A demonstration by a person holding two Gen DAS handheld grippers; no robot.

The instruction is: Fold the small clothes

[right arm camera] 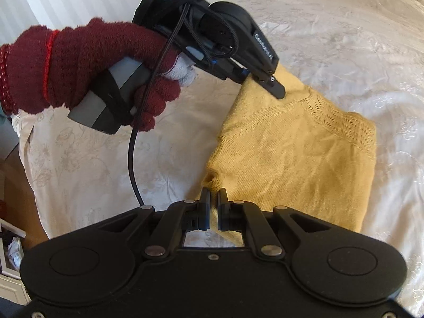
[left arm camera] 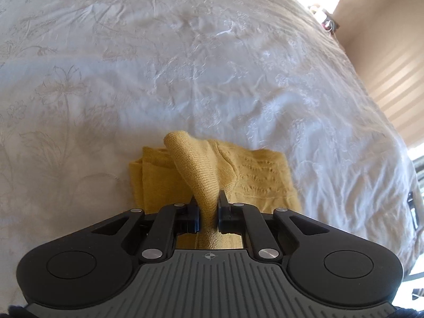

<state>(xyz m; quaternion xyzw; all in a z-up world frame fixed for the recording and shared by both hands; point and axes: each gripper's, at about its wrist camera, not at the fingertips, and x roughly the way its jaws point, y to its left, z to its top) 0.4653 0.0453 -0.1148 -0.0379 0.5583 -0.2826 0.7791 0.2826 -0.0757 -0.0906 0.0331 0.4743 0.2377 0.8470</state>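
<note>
A small yellow knitted sweater (right arm camera: 291, 153) is spread on a cream embroidered bedspread (left arm camera: 185, 66), lying directly ahead of and beneath both sets of fingers. The left gripper (left arm camera: 208, 206) is clamped on a bunched fold of the knit, which rises between its pads as a soft cone and droops over beyond the fingertips. The right gripper (right arm camera: 213, 198) is closed on the near edge of the garment, where a small pucker of fabric is drawn up just beyond its tips; how much cloth is pinched there cannot be told with certainty, since the pads hide the contact. In the right wrist view the left gripper is seen carried by a hand in a maroon knitted glove (right arm camera: 87, 71), its fingers pressed into the far edge of the sweater. The garment is judged light, limp and stretchy, with an open lace panel that could be snagged or pulled out of shape. It would best be taken at hems or seams, through both layers.
</note>
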